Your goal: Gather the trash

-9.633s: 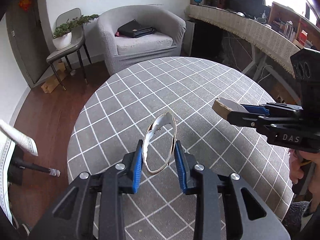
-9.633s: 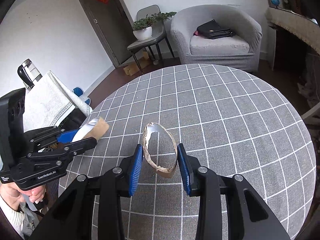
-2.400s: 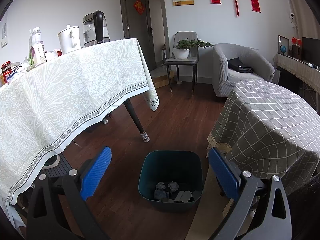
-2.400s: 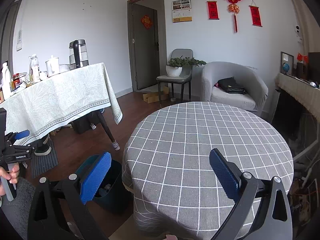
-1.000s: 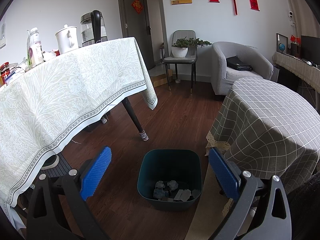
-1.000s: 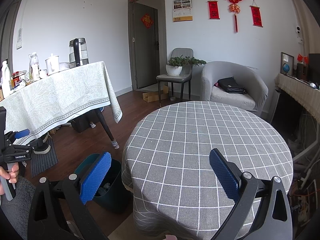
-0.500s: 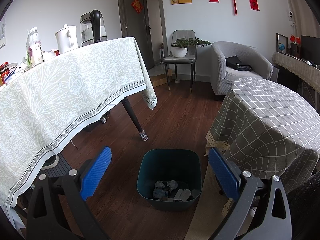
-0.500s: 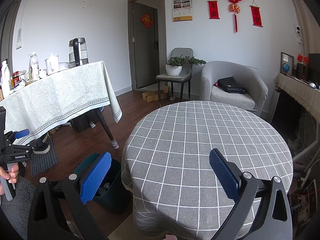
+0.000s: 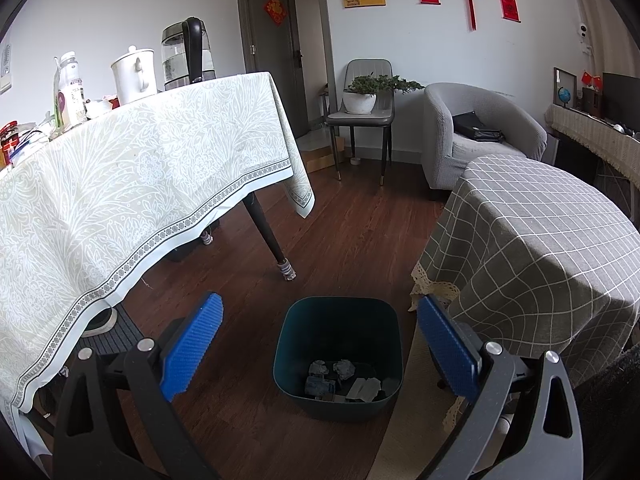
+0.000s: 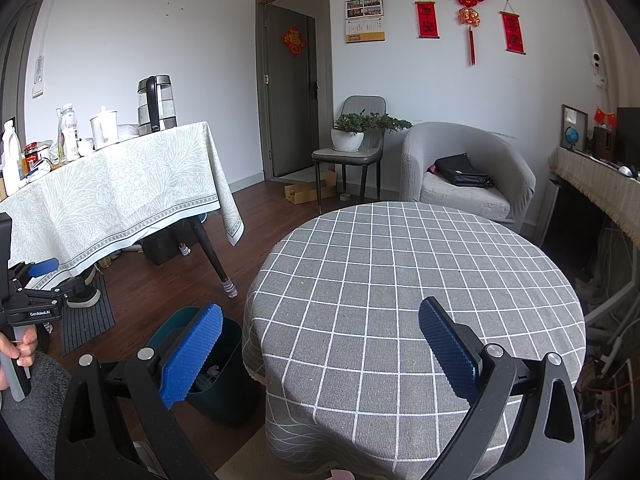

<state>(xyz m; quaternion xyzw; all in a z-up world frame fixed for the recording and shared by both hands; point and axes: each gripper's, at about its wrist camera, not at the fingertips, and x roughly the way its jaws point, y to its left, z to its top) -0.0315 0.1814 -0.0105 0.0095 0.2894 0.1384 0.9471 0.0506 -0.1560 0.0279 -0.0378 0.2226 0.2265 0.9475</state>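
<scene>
Reading perhaps "GenRobot.AI" on left tongs (image 10: 38, 276), spread empty

**Two wrist views, one room**

The left wrist camera looks down and forward over the floor at the bin (image 9: 338, 354), close below. The right wrist camera sits higher, facing across the round table (image 10: 416, 280) — near, filling the lower frame. Both share the bin (image 10: 218, 380), round table (image 9: 540, 232), long table (image 9: 132, 168), armchair (image 10: 464, 168) and door wall.

Bright even daylight, soft shadows, sharp focus, strong fisheye bending, dark corners.
</scene>
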